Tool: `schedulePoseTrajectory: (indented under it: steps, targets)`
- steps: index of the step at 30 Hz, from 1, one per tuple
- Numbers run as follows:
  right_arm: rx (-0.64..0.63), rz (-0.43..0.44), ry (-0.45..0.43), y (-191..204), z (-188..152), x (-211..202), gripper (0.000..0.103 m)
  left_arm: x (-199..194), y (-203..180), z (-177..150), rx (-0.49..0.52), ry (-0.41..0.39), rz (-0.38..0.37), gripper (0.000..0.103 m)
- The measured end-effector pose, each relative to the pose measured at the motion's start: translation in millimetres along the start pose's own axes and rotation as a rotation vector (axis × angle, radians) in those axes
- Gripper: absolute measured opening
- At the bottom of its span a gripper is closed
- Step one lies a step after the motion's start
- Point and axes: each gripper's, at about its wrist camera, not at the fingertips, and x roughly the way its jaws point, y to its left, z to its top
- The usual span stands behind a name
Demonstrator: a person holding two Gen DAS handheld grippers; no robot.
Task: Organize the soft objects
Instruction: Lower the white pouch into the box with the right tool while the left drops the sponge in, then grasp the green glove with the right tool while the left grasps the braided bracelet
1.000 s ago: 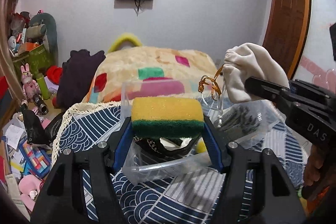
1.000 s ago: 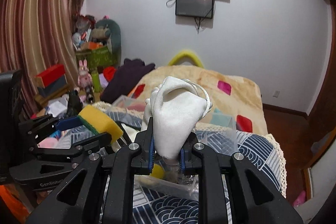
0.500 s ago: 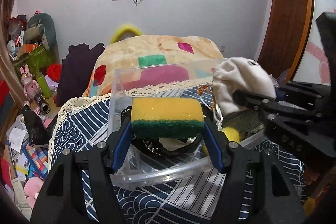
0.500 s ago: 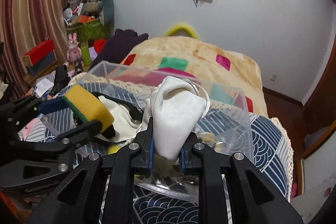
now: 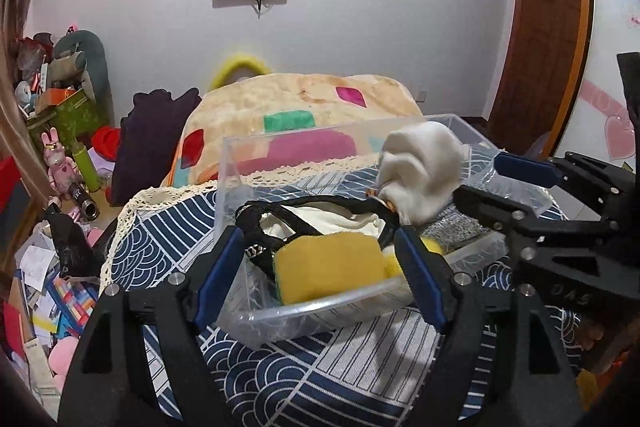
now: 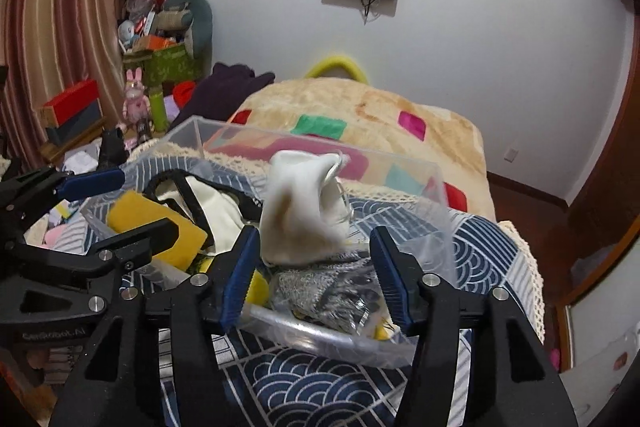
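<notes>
A clear plastic bin (image 5: 304,311) (image 6: 404,167) stands on the blue patterned cloth. A yellow and green sponge (image 5: 328,271) (image 6: 156,227) lies inside it near the front wall, free of my left gripper (image 5: 320,267), which is open around it. A white drawstring pouch (image 5: 420,175) (image 6: 304,211) hangs blurred over the bin, between the spread fingers of my right gripper (image 6: 312,279), which is open. Inside the bin are also a cream cloth with black straps (image 5: 332,215) and a grey knitted piece (image 6: 320,287).
The bin sits on a table with a blue wave-pattern cloth (image 5: 312,379) with a lace edge. Behind it is a bed with a beige blanket (image 5: 304,99). Clutter, toys and boxes fill the floor at the left (image 5: 48,227). A wooden door (image 5: 548,39) is at the right.
Both grippers lowered toward the bin and opened. The sponge dropped out of the left gripper into the bin. The pouch left the right gripper's hold and is falling.
</notes>
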Motion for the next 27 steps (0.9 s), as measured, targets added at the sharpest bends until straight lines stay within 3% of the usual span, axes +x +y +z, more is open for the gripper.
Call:
schedulePoseTrajectory:
  steps: [7,16,22,27]
  targets:
    - [0.019,0.018,-0.065,-5,0,-33,0.056,-34,4,1,-0.012,-0.053,-0.007,0.089]
    - [0.016,0.031,-0.152,8,-9,-77,0.077,-85,2,-16,0.012,-0.117,0.006,0.100]
    - [0.021,0.070,-0.147,20,-31,-84,0.081,-96,8,-53,0.004,-0.074,0.031,0.100]
    - [0.052,0.113,-0.066,31,-60,-71,0.081,-98,17,-88,-0.050,-0.003,0.020,0.100]
